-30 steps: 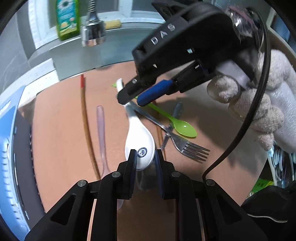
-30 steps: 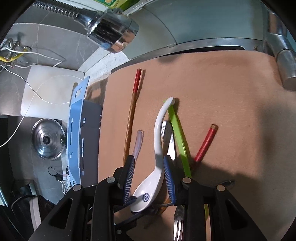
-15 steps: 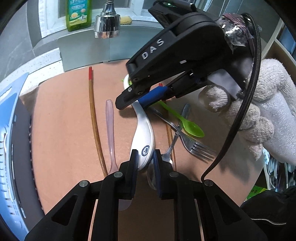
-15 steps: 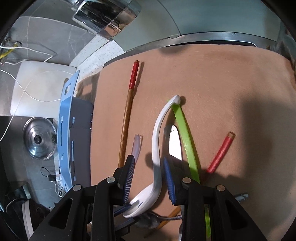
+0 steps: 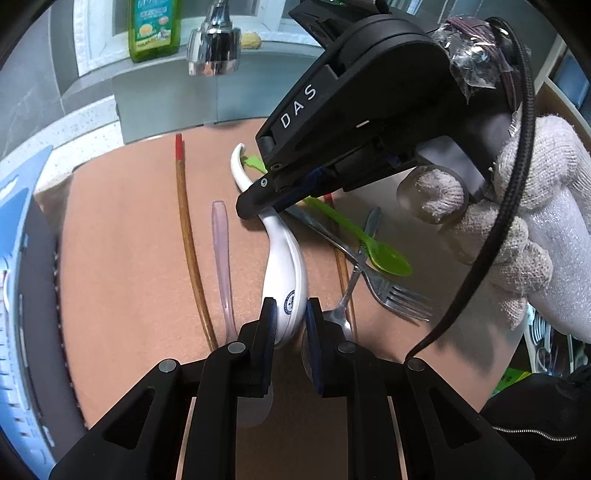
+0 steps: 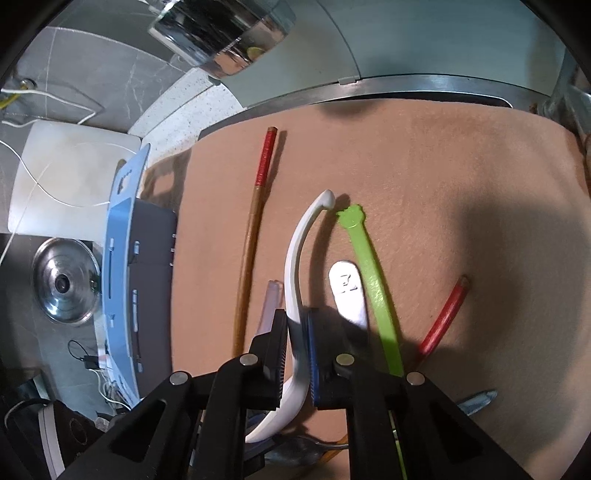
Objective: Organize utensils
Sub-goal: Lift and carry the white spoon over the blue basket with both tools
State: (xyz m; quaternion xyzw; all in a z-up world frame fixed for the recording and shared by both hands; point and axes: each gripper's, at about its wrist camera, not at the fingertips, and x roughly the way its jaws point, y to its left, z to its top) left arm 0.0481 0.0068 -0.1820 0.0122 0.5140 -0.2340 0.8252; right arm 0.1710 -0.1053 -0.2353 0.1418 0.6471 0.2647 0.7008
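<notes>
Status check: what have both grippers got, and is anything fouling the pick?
Right gripper just closed on the white spoon handle; left gripper shut on its bowl. Metal fork, green spoon and chopstick tangled right alongside.

White ceramic spoon (image 5: pixel 284 266) (blue emblem on bowl) tilted on edge among scattered utensils.

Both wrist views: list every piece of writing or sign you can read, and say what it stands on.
"DAS": white letters on the right gripper body.
Round blue emblem on the white spoon: too small to read.
Label on the green bottle: blurred, unreadable.
Stamp on the metal handle: unreadable.
</notes>
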